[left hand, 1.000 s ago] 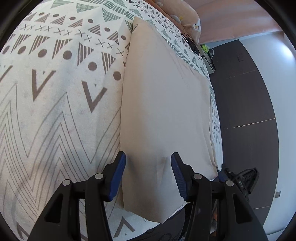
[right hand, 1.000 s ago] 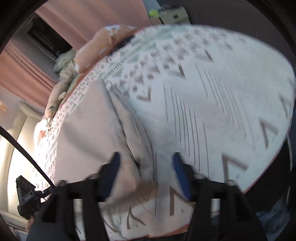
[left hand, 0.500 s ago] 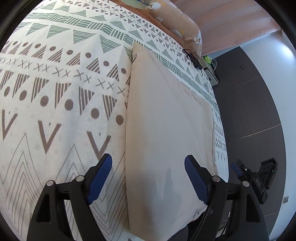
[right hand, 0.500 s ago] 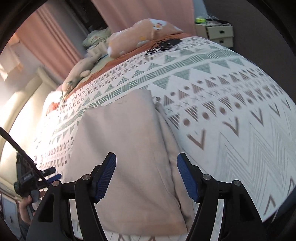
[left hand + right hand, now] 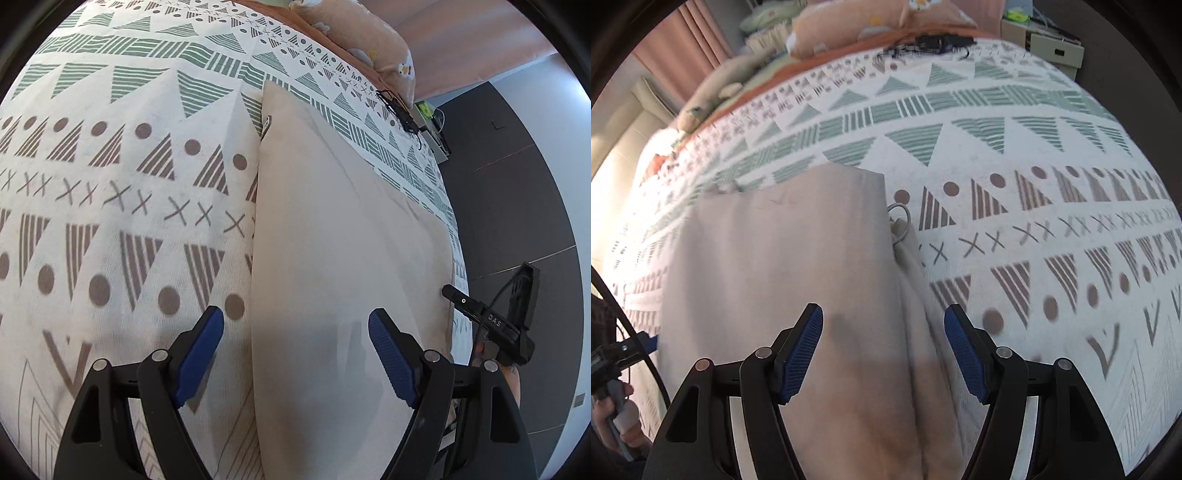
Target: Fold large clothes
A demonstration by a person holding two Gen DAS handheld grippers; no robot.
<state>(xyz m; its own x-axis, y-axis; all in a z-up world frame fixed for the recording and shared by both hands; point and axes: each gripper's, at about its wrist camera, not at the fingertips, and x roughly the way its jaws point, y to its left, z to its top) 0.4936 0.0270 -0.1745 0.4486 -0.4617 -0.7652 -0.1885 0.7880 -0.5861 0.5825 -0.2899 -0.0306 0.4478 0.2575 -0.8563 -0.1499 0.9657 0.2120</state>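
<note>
A beige garment (image 5: 332, 240) lies folded into a long flat strip on the patterned bedspread (image 5: 110, 184). My left gripper (image 5: 295, 354) is open and empty, held above the strip's near end, astride its left edge. In the right wrist view the same garment (image 5: 783, 258) shows with a bunched fold and a drawstring loop (image 5: 899, 221) along its right edge. My right gripper (image 5: 882, 347) is open and empty above that right edge. The right gripper also shows in the left wrist view (image 5: 491, 325), off the bed's right side.
Peach pillows (image 5: 871, 26) and a soft toy (image 5: 713, 92) lie at the head of the bed. A black cable (image 5: 397, 110) lies on the bedspread near them. A low cabinet (image 5: 1045, 40) stands on the dark floor (image 5: 509, 206) beside the bed.
Both grippers have lifted back from the garment and their jaws have opened wider. The right wrist view has swung up from the garment's edge to show the whole strip.
</note>
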